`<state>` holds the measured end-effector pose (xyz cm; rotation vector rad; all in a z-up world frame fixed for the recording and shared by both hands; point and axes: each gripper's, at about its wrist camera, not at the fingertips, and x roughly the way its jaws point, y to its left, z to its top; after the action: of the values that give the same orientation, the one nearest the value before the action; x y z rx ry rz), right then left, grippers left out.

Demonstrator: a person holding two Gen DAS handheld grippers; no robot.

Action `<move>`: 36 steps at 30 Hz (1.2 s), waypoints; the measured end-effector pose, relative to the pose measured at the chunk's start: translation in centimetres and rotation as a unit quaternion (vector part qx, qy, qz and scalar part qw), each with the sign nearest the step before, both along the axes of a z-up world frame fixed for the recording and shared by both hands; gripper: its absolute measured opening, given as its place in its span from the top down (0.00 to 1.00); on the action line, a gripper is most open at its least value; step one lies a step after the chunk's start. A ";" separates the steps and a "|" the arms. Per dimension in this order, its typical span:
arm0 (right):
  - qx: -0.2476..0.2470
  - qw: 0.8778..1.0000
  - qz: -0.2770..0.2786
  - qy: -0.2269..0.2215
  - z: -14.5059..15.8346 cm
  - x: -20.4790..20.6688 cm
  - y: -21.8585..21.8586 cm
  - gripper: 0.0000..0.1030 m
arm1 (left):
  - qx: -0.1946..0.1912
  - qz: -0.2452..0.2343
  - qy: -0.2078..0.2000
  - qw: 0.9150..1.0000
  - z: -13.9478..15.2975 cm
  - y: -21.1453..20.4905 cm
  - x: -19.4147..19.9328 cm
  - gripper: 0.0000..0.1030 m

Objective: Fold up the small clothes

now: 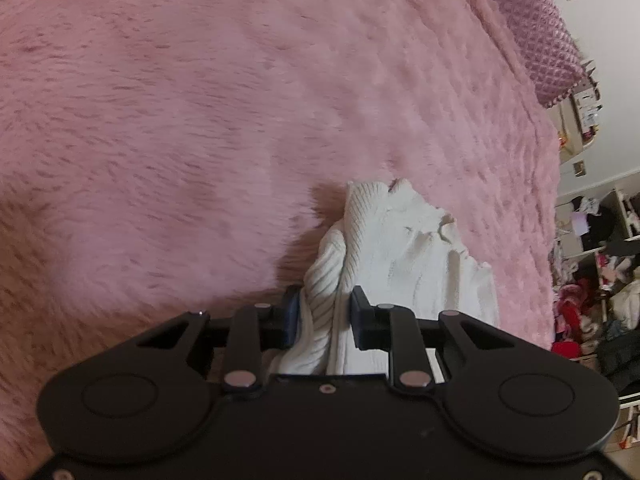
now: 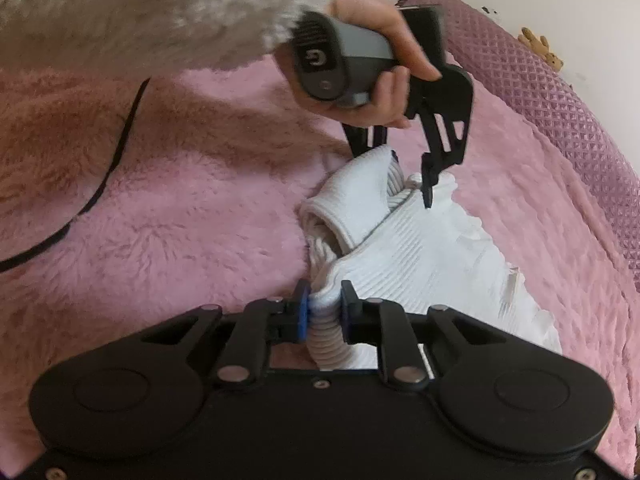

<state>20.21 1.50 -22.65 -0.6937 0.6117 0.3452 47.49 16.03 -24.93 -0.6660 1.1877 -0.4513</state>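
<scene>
A small white ribbed knit garment (image 1: 400, 248) (image 2: 420, 264) lies bunched on a fluffy pink blanket (image 1: 200, 120) (image 2: 180, 200). In the left wrist view my left gripper (image 1: 326, 312) is shut on a rolled fold at the garment's near edge, and the cloth fills the gap between its pads. The right wrist view shows my right gripper (image 2: 324, 308) shut on another ribbed edge of the same garment. Farther along in that view, the left gripper (image 2: 400, 176) pinches the garment's far end, held by a hand (image 2: 384, 92) in a fluffy white sleeve (image 2: 160, 8).
A purple quilted cushion (image 1: 540, 32) (image 2: 560, 100) borders the blanket's far side. A black cable (image 2: 100, 184) runs across the blanket on the left. Shelves with piled clothes (image 1: 600, 260) stand beyond the bed's right edge. Wide blanket stretches left of the garment.
</scene>
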 end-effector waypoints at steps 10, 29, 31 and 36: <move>0.049 0.998 -0.019 -0.024 1.9 -0.2 -1.5 0.87 | -0.029 0.010 0.025 0.999 2.2 -0.5 0.1 0.82; 0.251 0.936 -0.238 -0.058 7.0 -1.6 -18.5 0.88 | -0.031 -0.086 0.006 0.996 9.1 -19.7 1.3 0.96; 0.255 0.933 -0.247 -0.055 6.4 -1.9 -19.4 0.88 | -0.023 -0.095 0.013 0.995 8.3 -21.6 1.1 0.97; 0.270 0.922 -0.272 -0.064 5.9 -2.2 -20.6 0.88 | -0.008 -0.113 0.015 0.993 7.2 -24.9 0.9 0.98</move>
<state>18.01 -19.12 -16.75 0.0002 0.5268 -0.0582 48.35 -8.83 -17.75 -0.5559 1.2956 -0.6437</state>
